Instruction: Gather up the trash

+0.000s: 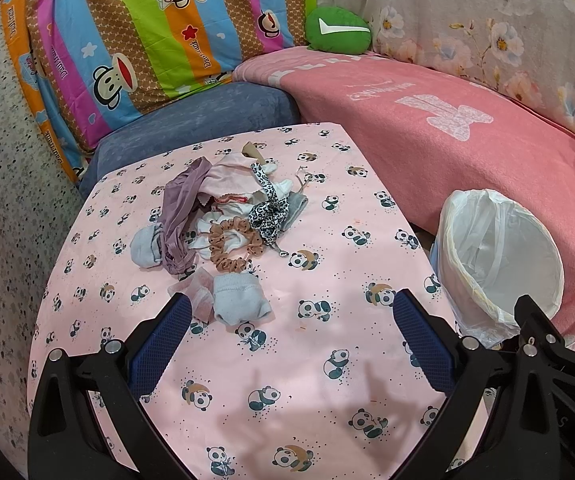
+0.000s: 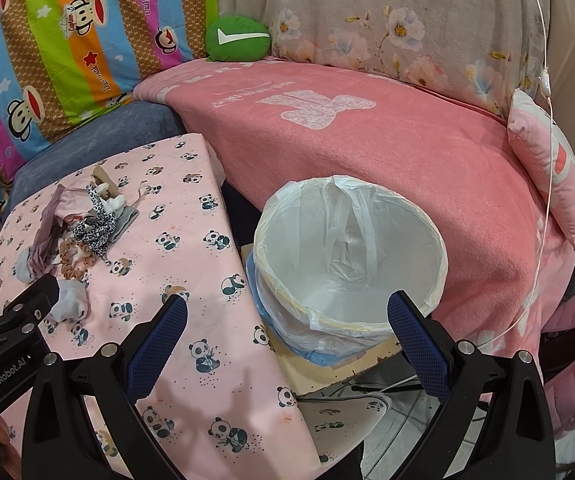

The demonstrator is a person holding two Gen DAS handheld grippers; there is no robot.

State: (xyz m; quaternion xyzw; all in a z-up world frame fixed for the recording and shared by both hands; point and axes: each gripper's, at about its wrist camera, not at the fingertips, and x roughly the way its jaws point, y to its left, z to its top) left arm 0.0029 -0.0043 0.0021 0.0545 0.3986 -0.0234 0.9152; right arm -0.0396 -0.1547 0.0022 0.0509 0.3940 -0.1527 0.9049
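Note:
A pile of small cloth items (image 1: 223, 216) lies on the pink panda-print table cover (image 1: 327, 360): a mauve garment, a brown scrunchie (image 1: 231, 246), a leopard-print strip (image 1: 269, 210), a pale blue sock (image 1: 239, 298) and a crumpled pink tissue (image 1: 199, 292). The pile also shows in the right wrist view (image 2: 83, 224). A white bin lined with a clear bag (image 2: 351, 248) stands right of the table, its inside showing only the liner; it also shows in the left wrist view (image 1: 495, 256). My left gripper (image 1: 291, 312) is open and empty, just short of the sock. My right gripper (image 2: 287, 312) is open and empty before the bin's rim.
A pink blanket (image 2: 367, 152) covers the sofa behind the bin, with a green cushion (image 2: 237, 38), a striped cartoon-print quilt (image 1: 127, 40) and a blue cushion (image 1: 191, 120). A small pink pillow (image 2: 547, 160) and a thin white cord (image 2: 543, 80) hang at the right.

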